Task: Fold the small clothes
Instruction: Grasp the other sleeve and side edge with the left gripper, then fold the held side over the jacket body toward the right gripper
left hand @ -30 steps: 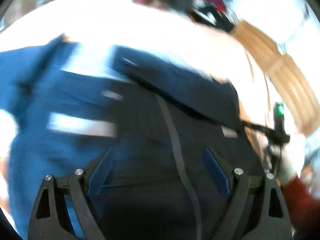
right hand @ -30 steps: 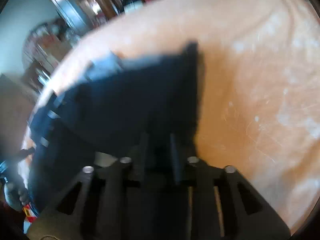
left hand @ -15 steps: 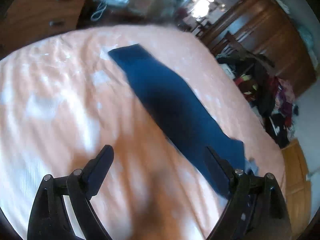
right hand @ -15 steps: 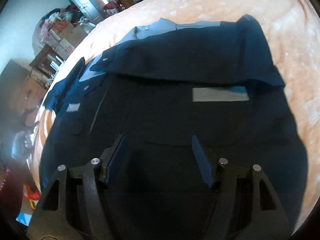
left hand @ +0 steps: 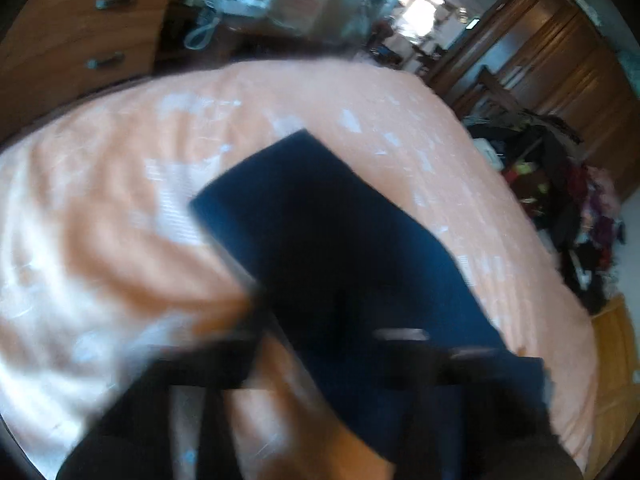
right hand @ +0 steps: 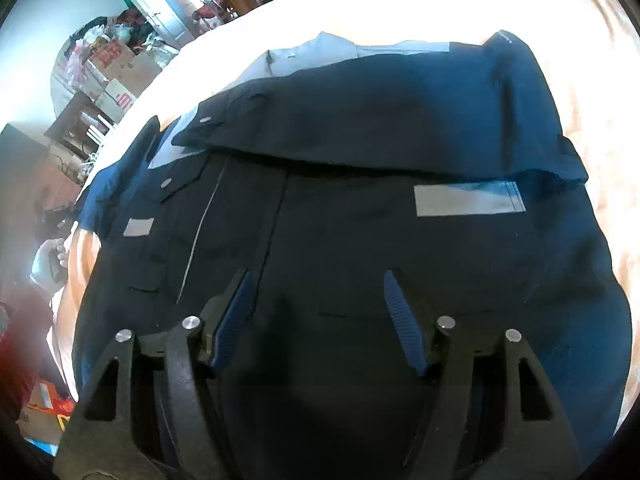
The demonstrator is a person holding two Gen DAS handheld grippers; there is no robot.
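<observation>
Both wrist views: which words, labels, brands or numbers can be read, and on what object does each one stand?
No text can be read.
Cardboard boxes: red printing, too small and blurred to read.
Navy shirt: grey patches, no lettering visible.
Left wrist view: blurred by motion; nothing legible on the sleeve or the furniture.

A peach bedspread [left hand: 120,240] with pale flecks covers the bed. Beyond its far edge, at about eleven o'clock in the left wrist view, stands a wooden dresser [left hand: 80,32] with metal handles. Toward one o'clock rises a tall dark wardrobe [left hand: 560,52], and at three o'clock clothes lie heaped [left hand: 576,216] on the floor. In the right wrist view, cardboard boxes [right hand: 116,76] are stacked at ten o'clock.
</observation>
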